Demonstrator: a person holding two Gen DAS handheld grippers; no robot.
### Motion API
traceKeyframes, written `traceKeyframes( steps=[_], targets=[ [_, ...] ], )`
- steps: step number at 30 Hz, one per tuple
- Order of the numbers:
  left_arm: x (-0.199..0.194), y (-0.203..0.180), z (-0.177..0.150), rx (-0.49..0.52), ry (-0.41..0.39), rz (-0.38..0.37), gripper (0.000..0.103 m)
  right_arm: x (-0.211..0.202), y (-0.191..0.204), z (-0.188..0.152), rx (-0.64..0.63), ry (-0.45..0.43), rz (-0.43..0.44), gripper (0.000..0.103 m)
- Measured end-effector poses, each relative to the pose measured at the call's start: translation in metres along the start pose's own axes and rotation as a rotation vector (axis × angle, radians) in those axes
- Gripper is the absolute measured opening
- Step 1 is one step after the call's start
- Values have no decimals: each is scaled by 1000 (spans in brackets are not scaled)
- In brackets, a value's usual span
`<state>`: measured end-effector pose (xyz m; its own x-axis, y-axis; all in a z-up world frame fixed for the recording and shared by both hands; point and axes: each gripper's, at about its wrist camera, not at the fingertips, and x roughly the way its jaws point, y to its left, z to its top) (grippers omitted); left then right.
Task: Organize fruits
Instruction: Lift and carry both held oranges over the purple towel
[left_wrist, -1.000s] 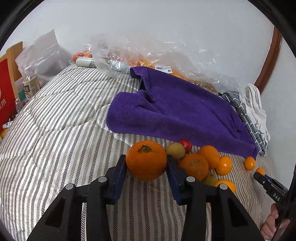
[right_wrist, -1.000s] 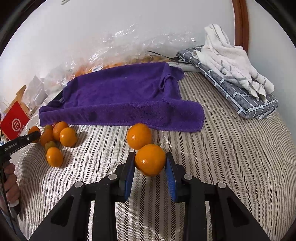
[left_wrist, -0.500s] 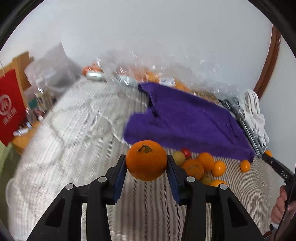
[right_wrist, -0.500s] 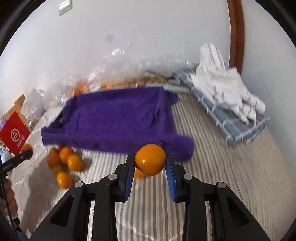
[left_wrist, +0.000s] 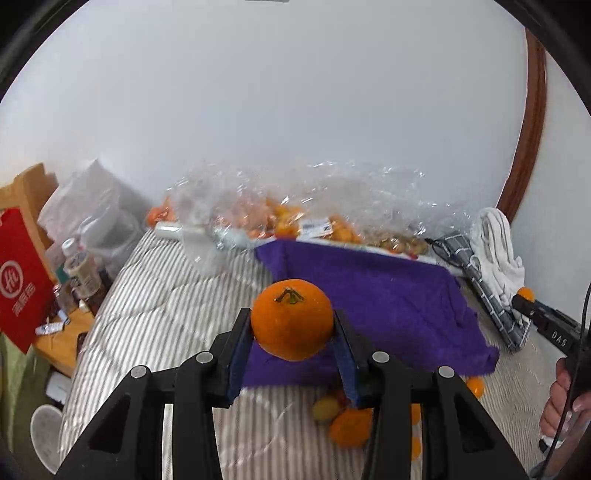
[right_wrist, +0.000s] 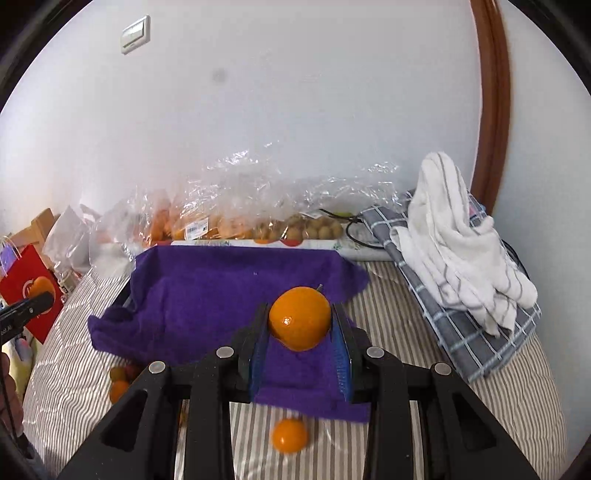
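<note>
I hold one orange (left_wrist: 291, 323) pinched between the pads of my left gripper (left_wrist: 291, 332), stem up, and a smaller orange (right_wrist: 299, 317) pinched in my right gripper (right_wrist: 300, 325). Both hang above the purple towel (right_wrist: 221, 302) ahead, I think to put them there together. Loose fruits (left_wrist: 347, 421) lie below the left gripper.

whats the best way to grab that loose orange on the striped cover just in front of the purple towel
Take the loose orange across its widest middle, coming straight down from above. It is round and smooth, sits alone on the striped cover, and has free space on both sides for the tongs.
</note>
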<state>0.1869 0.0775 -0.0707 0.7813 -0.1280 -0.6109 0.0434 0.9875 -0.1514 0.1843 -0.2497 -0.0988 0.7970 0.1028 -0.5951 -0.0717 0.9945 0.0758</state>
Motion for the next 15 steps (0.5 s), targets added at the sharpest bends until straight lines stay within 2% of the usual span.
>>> traceKeyframes(
  steps=[7,15],
  targets=[
    [31,-24,12,12,2,-47,40,34,4,9,24,27,33,32],
    [73,-30,17,-6,1,-25,40,78,6,11,37,72,44,32]
  ],
)
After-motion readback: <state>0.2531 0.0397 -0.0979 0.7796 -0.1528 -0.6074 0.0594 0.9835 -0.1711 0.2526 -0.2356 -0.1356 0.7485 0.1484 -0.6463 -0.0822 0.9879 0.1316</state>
